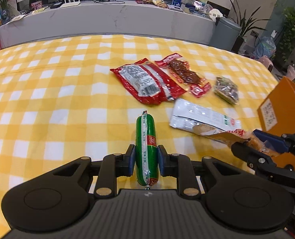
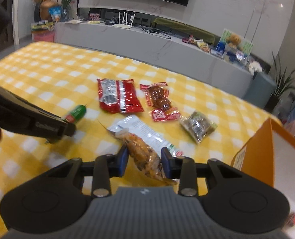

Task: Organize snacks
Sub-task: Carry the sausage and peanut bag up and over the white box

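In the left wrist view my left gripper (image 1: 146,149) is shut on a green sausage stick (image 1: 145,131), which lies lengthwise between the blue pads above the yellow checked cloth (image 1: 47,99). The right wrist view shows that gripper (image 2: 67,127) at the left with the sausage (image 2: 77,112) poking out. My right gripper (image 2: 144,151) is shut on a clear packet of orange-brown snack (image 2: 141,151), lifted off the cloth. In the left wrist view the right gripper (image 1: 253,145) is low at the right, beside the orange box (image 1: 282,107).
On the cloth lie a red bag (image 2: 117,95), a red packet of brown meat (image 2: 159,99), a small clear greenish packet (image 2: 197,125) and a white packet (image 2: 145,131). The orange box (image 2: 257,155) stands at the right. A grey cabinet (image 2: 147,43) runs behind the table.
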`<state>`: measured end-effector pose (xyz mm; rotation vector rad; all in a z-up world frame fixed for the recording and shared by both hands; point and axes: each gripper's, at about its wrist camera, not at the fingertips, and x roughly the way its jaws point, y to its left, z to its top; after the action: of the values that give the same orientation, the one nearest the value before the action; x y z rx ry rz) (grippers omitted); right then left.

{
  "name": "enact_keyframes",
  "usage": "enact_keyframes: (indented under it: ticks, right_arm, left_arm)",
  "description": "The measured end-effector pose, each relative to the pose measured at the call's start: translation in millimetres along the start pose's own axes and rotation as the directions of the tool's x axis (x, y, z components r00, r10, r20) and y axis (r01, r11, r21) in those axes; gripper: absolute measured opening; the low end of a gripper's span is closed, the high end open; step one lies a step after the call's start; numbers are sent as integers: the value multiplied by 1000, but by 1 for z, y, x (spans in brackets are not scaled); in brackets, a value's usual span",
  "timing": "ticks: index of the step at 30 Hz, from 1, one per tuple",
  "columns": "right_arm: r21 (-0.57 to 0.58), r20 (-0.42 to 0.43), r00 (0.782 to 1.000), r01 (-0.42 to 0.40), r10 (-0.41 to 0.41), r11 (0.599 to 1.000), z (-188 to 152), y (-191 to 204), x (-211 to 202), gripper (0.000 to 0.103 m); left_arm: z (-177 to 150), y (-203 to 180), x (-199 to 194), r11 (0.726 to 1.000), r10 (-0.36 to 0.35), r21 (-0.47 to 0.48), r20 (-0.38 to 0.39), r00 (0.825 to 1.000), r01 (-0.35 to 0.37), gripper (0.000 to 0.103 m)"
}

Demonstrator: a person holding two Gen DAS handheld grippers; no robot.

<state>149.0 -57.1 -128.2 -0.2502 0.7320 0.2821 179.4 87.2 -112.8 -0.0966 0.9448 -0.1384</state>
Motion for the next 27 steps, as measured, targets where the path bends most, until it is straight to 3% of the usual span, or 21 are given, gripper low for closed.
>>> enact_keyframes:
  ticks: [11,22,27]
  right_arm:
    - [93,80,995,-60,52,994,-8,-15,-66,33]
    - [181,182,983,-35,2,983,-8,-64,-131,33]
    - [256,183,982,-8,-40,967,-9,-102,-147,19]
  left_arm:
    - [-10,-38,-41,999,-38,28,28,999,37,25]
    - [3,-86,-80,991,-115,80,92,989,108,25]
    - [16,-116,-87,981,-170,116,109,979,157,25]
